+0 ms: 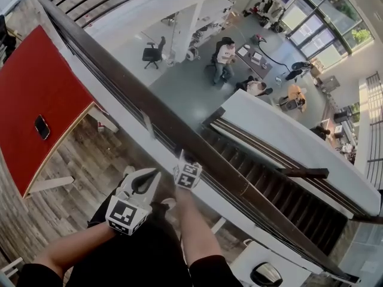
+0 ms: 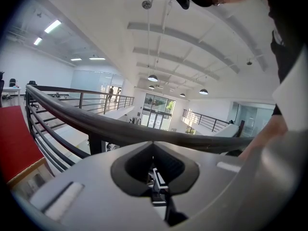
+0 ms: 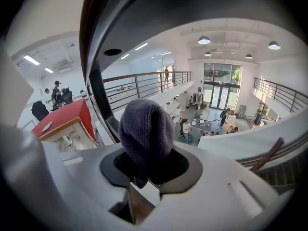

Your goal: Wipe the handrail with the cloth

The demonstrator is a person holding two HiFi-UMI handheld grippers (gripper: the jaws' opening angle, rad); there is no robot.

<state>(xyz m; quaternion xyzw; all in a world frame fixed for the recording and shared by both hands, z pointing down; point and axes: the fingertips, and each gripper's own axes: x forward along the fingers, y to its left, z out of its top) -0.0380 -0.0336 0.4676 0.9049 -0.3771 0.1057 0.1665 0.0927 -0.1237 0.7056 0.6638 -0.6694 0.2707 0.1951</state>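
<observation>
The dark handrail (image 1: pixel 119 82) runs from upper left to lower right along the mezzanine edge. My right gripper (image 1: pixel 183 156) is up against the rail's near side, shut on a grey knitted cloth (image 3: pixel 146 134) that bulges out of its jaws. In the right gripper view the handrail (image 3: pixel 96 57) looms just above and left of the right gripper (image 3: pixel 149 150). The cloth is hidden in the head view. My left gripper (image 1: pixel 143 172) hangs a little short of the rail, beside the right one. In its own view the left gripper (image 2: pixel 153 144) is shut on nothing, with the handrail (image 2: pixel 96 124) crossing just ahead.
A red table (image 1: pixel 36 94) with a phone (image 1: pixel 42 127) on it stands at the left on the wooden floor. Beyond the rail is a drop to a lower floor with desks and people (image 1: pixel 225 55). A staircase (image 1: pixel 269 184) descends at the right. A dark round object (image 1: pixel 266 274) lies near the bottom right.
</observation>
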